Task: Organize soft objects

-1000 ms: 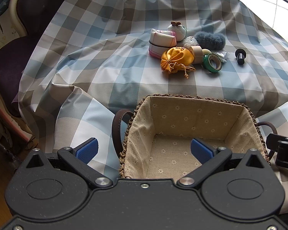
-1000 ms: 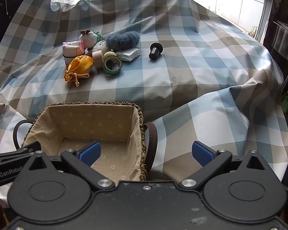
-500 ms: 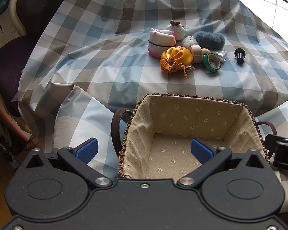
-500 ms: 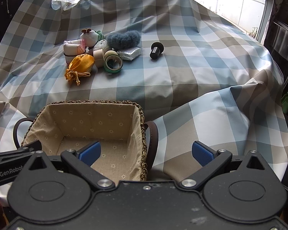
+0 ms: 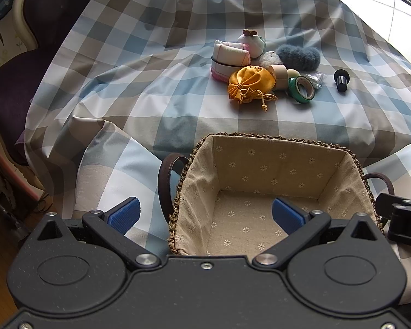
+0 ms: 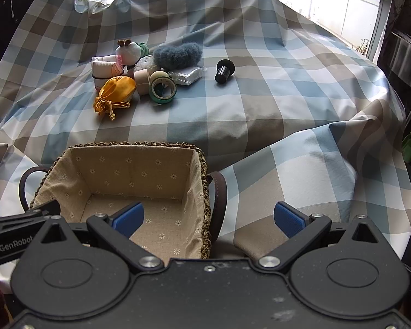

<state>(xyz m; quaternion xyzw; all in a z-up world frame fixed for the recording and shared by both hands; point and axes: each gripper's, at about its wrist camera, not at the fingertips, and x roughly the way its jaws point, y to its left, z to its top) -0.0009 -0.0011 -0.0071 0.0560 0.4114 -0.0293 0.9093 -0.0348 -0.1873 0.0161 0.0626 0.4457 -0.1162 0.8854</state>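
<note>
Beyond basket (image 5: 276, 139): soft pile (image 5: 250, 82) | left gripper (image 5: 205, 215), right gripper (image 6: 208, 216) released, empty

A woven basket (image 5: 271, 139) with a daisy-print cloth lining and dark loop handles sits empty at the near edge of the checked cloth. Well beyond it lies a tight cluster of soft things — an orange drawstring pouch (image 5: 250, 83) on its side, cord trailing toward the basket; a folded pink-and-white cloth (image 5: 228, 60) bound by a black band, touching the pouch; a small white plush (image 5: 251, 41) with brown ears behind it; a white fluffy ball (image 5: 271, 58); and a grey-blue fuzzy roll (image 5: 298, 57) at the right.
</note>
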